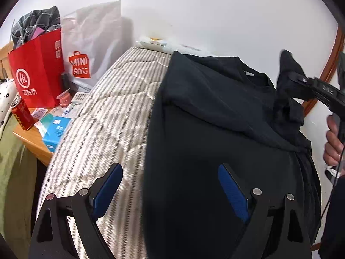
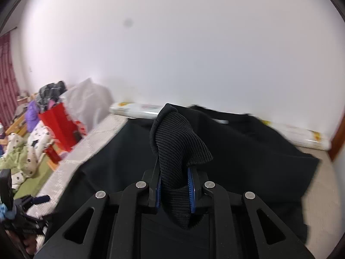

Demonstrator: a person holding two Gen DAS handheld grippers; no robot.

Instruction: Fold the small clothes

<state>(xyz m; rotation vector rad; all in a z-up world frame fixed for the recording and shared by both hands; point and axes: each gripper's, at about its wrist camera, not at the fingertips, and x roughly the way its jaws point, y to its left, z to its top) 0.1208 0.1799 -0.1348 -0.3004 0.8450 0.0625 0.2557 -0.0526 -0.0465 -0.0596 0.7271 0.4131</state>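
Note:
A black shirt (image 1: 215, 116) lies spread on the striped mattress (image 1: 103, 125), collar toward the wall. My left gripper (image 1: 170, 168) is open and empty, low over the shirt's left edge, blue pads wide apart. My right gripper (image 2: 175, 172) is shut on the shirt's ribbed sleeve cuff (image 2: 176, 142) and holds it lifted above the shirt body (image 2: 248, 151). In the left wrist view the right gripper (image 1: 286, 79) shows at the right, holding the raised sleeve (image 1: 286, 64).
A wooden bedside table (image 1: 32, 138) at the left holds a red paper bag (image 1: 38, 73), a white Miniso bag (image 1: 90, 49), a red can (image 1: 21, 114) and a blue box (image 1: 56, 132). A white wall (image 1: 215, 10) runs behind the bed. Green bedding (image 2: 23, 157) lies at the left.

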